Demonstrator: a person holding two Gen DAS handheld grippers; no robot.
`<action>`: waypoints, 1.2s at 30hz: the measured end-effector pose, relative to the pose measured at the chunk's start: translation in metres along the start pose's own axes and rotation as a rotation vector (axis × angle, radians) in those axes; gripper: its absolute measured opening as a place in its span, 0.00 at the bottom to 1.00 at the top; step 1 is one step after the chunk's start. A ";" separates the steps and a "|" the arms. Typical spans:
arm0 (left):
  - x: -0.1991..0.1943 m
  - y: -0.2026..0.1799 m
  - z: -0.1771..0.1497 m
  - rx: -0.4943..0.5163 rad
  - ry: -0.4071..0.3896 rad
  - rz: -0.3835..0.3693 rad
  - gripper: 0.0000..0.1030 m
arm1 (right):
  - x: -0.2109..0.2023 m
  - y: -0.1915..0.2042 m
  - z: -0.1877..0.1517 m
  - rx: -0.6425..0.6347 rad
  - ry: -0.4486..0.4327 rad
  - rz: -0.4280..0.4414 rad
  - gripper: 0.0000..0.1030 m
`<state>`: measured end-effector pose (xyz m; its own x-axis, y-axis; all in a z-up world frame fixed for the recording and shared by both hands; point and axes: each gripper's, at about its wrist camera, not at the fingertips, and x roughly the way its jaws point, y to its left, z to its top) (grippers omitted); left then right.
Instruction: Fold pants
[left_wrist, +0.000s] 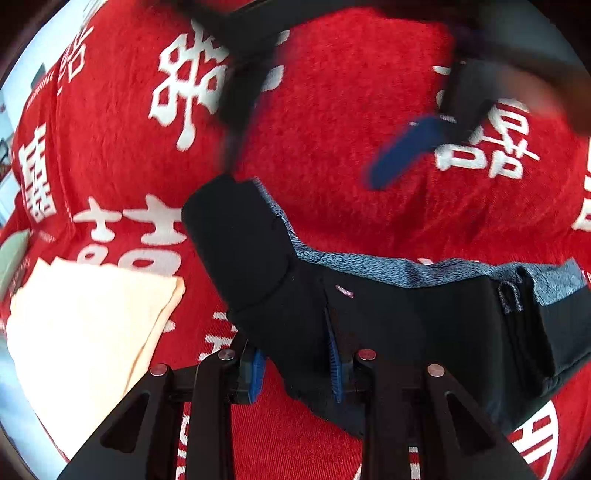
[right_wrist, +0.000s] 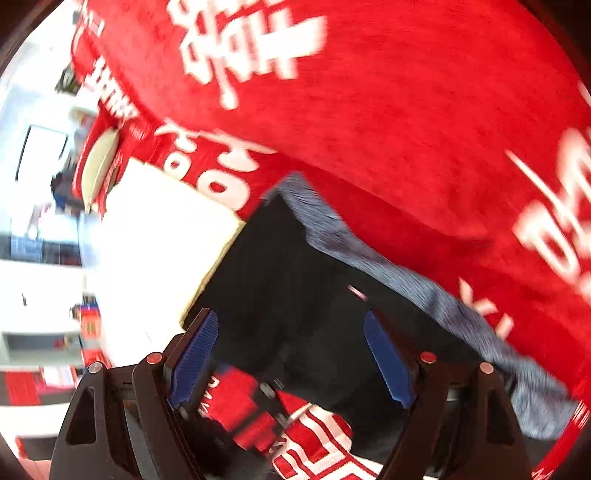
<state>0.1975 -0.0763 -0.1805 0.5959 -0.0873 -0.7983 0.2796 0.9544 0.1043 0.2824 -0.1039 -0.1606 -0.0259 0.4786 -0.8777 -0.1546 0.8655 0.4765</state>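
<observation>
Black pants (left_wrist: 369, 317) with a grey speckled inner band (left_wrist: 369, 262) lie folded on a red blanket (left_wrist: 332, 129) printed with white characters. My left gripper (left_wrist: 297, 369) is at the bottom of the left wrist view, its blue pads pinching the near black edge of the pants. My right gripper (left_wrist: 314, 155) hovers blurred over the blanket beyond the pants, its fingers wide apart. In the right wrist view the right gripper (right_wrist: 291, 350) stands open above the pants (right_wrist: 295, 266) with nothing between its pads (right_wrist: 192, 362).
A folded cream cloth (left_wrist: 85, 325) lies on the blanket just left of the pants, also seen as cream cloth (right_wrist: 159, 251). A pale green item (left_wrist: 13, 254) sits at the blanket's left edge. Beyond that edge is a bright, blurred room.
</observation>
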 end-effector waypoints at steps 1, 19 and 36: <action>-0.002 -0.002 0.000 0.013 -0.009 0.002 0.29 | 0.007 0.008 0.009 -0.019 0.031 -0.005 0.82; -0.050 -0.050 0.012 0.101 -0.082 -0.080 0.29 | 0.023 -0.001 0.003 -0.071 0.073 -0.108 0.18; -0.119 -0.173 0.026 0.239 -0.056 -0.377 0.29 | -0.128 -0.138 -0.148 0.262 -0.337 0.193 0.17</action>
<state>0.0979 -0.2390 -0.0878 0.4571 -0.4381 -0.7741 0.6469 0.7610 -0.0487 0.1613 -0.3065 -0.1211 0.2995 0.6183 -0.7266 0.0777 0.7432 0.6645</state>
